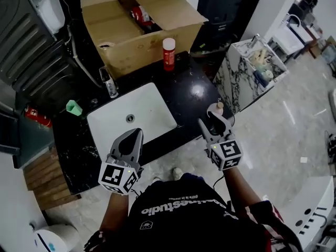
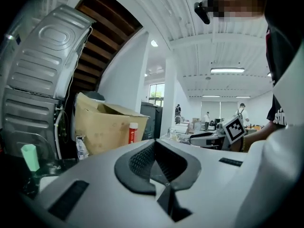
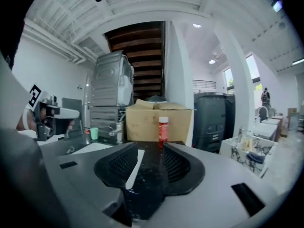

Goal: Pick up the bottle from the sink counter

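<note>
The bottle (image 1: 168, 54) is red with a white cap and stands upright on the black sink counter (image 1: 191, 96), close against a cardboard box. It also shows in the left gripper view as the bottle (image 2: 133, 133), and straight ahead between the jaws in the right gripper view as the bottle (image 3: 163, 128). My right gripper (image 1: 209, 115) hovers at the counter's near right edge, open and empty (image 3: 145, 151), well short of the bottle. My left gripper (image 1: 137, 133) hangs over the white sink's (image 1: 107, 121) front rim, shut with nothing in it (image 2: 155, 144).
An open cardboard box (image 1: 142, 25) fills the back of the counter. A chrome tap (image 1: 108, 83) and a green cup (image 1: 74, 107) stand left of the sink. A marble-patterned bin (image 1: 239, 85) with clutter stands to the right. A grey machine (image 1: 26, 41) rises at the left.
</note>
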`<action>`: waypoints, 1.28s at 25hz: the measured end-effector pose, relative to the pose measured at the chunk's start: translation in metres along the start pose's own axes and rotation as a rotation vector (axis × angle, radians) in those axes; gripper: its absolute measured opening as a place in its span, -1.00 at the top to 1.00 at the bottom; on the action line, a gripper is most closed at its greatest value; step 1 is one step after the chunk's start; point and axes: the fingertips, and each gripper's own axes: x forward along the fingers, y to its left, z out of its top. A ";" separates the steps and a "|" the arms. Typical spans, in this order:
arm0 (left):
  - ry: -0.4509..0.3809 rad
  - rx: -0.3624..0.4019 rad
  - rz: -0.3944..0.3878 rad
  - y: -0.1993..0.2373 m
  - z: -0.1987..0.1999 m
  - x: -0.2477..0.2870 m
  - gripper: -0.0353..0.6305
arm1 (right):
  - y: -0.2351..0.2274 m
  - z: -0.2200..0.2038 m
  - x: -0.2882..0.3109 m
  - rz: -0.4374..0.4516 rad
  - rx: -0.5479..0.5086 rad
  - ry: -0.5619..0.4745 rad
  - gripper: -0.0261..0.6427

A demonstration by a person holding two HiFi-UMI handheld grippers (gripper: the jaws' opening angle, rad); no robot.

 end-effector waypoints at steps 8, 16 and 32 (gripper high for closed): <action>0.043 -0.014 -0.099 -0.051 -0.037 0.060 0.85 | -0.115 -0.053 0.013 -0.290 0.058 -0.015 0.24; 0.076 0.045 -0.145 -0.073 -0.048 0.105 0.85 | -0.156 -0.101 0.051 -0.373 0.085 0.085 0.24; 0.073 -0.006 -0.016 -0.035 -0.039 0.060 0.85 | -0.118 -0.074 0.061 -0.244 -0.001 0.072 0.44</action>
